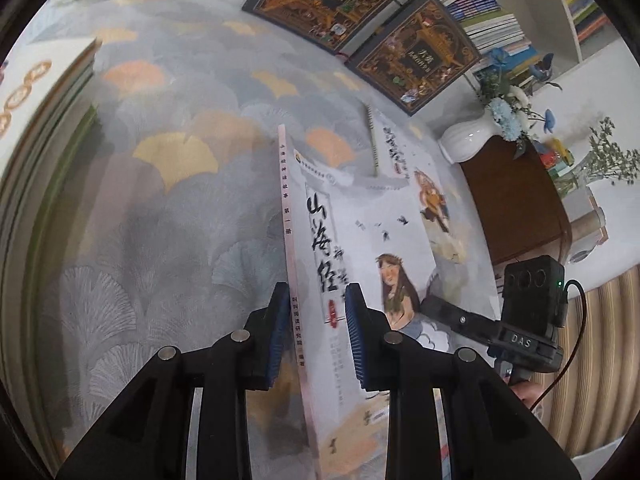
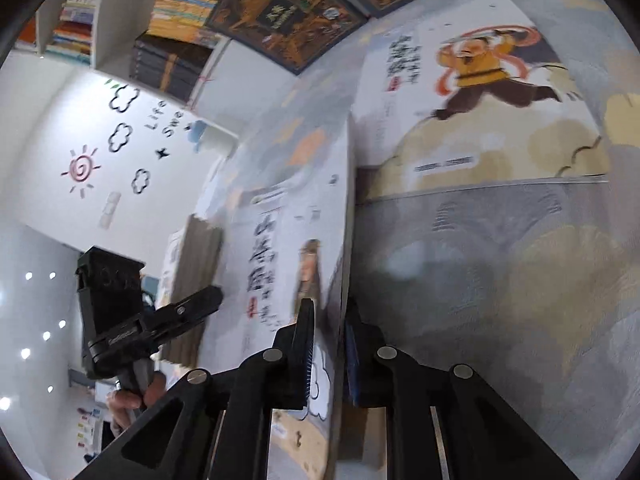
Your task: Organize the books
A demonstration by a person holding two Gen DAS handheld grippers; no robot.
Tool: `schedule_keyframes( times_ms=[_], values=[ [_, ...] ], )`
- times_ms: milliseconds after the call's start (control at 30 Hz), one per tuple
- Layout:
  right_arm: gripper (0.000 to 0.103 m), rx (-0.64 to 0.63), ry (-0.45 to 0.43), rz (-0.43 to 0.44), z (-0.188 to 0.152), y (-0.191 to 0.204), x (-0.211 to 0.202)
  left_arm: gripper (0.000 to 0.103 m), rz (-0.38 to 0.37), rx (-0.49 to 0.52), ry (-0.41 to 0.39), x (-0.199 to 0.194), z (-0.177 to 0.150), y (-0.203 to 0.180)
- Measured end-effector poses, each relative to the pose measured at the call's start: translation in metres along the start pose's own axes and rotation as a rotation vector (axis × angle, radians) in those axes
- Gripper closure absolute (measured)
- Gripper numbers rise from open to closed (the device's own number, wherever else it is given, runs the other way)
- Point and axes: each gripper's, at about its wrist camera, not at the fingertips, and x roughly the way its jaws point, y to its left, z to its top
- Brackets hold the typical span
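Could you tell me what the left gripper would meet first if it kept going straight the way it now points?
The left gripper is shut on the white book, held on edge. Straight ahead and downward, it would probably first bring that book against the patterned carpet or the similar book lying flat beyond; depth is unclear.

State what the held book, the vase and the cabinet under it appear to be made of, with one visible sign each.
Held book: paper pages in a thin, printed soft cover, likely matte; its edge is slim.
Vase: probably glazed ceramic; it is white and shows bright highlights.
Cabinet: looks like brown wood or veneer with a smooth face; grain is too blurred to tell.
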Motion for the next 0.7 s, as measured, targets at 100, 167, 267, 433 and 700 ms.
schedule_keyframes(
  times_ms=[100, 167, 267, 433, 700],
  values=[
    [0.088, -0.015, -0.001, 0.011, -0.003, 0.013, -0.004, 0.079, -0.013, 0.02, 0.005, -0.004, 0.0, -0.007],
    [0.088, -0.048, -0.01, -0.026, -0.007, 0.025, -0.006, 0.079, 0.009, 0.038, -0.002, -0.006, -0.001, -0.011],
    [0.088, -0.059, -0.016, -0.014, -0.009, 0.037, -0.01, 0.079, 0.02, 0.045, -0.007, -0.009, -0.001, -0.012],
    [0.088, -0.096, -0.033, -0.039, -0.012, 0.058, -0.014, 0.079, 0.015, 0.047, -0.018, -0.019, 0.0, -0.014],
    [0.088, -0.138, -0.046, -0.054, -0.016, 0.087, -0.015, 0.079, 0.025, 0.075, -0.053, -0.045, 0.003, -0.016]
  ],
)
